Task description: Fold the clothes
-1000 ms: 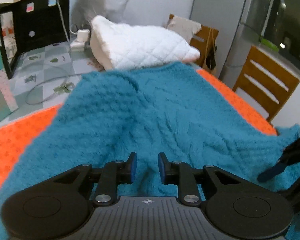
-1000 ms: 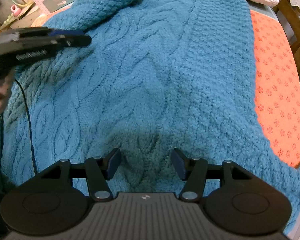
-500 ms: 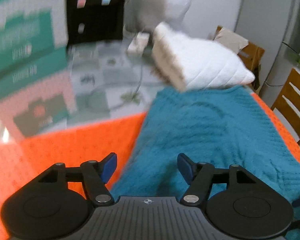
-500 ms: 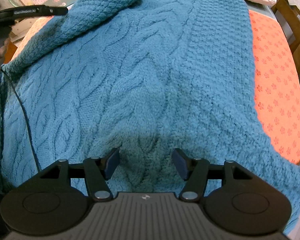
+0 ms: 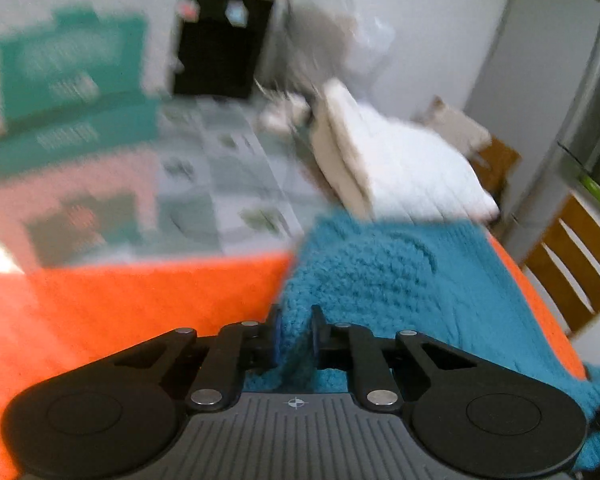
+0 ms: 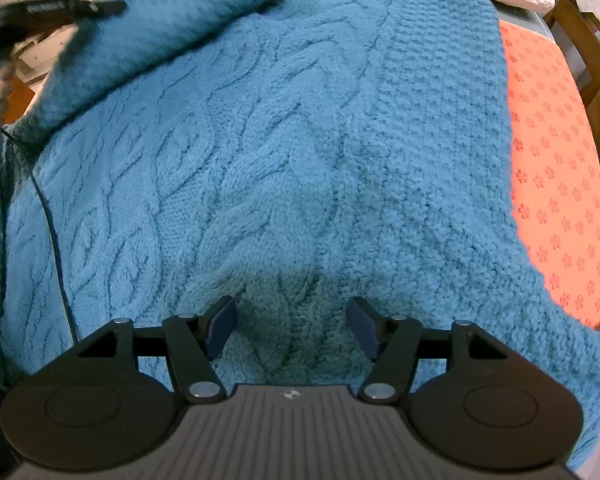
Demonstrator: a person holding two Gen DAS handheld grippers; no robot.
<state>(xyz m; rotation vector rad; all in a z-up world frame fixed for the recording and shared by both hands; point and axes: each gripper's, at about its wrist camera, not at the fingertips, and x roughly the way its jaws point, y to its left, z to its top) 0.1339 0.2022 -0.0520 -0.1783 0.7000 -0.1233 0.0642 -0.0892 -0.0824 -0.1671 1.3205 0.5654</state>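
A teal cable-knit sweater (image 6: 284, 152) lies spread on an orange flower-print mat (image 6: 556, 184). In the left wrist view my left gripper (image 5: 295, 334) is shut on the sweater's left edge (image 5: 380, 280), with knit bunched between the pads, at the border with the orange mat (image 5: 132, 304). In the right wrist view my right gripper (image 6: 291, 326) is open and empty, hovering low over the sweater's middle. The left gripper also shows there (image 6: 60, 10) at the upper left, by a raised fold of the sweater (image 6: 156, 40).
A white quilted pillow (image 5: 400, 168) lies beyond the sweater's far end. A wooden chair (image 5: 572, 256) stands to the right of the table. Teal and pink boxes (image 5: 72, 120) and a black cabinet (image 5: 220, 44) stand on the patterned floor behind.
My left gripper swung left from the sweater's middle to its left edge, opened wide, then shut on the edge. A fold of sweater has risen there. My right gripper stayed open and still.
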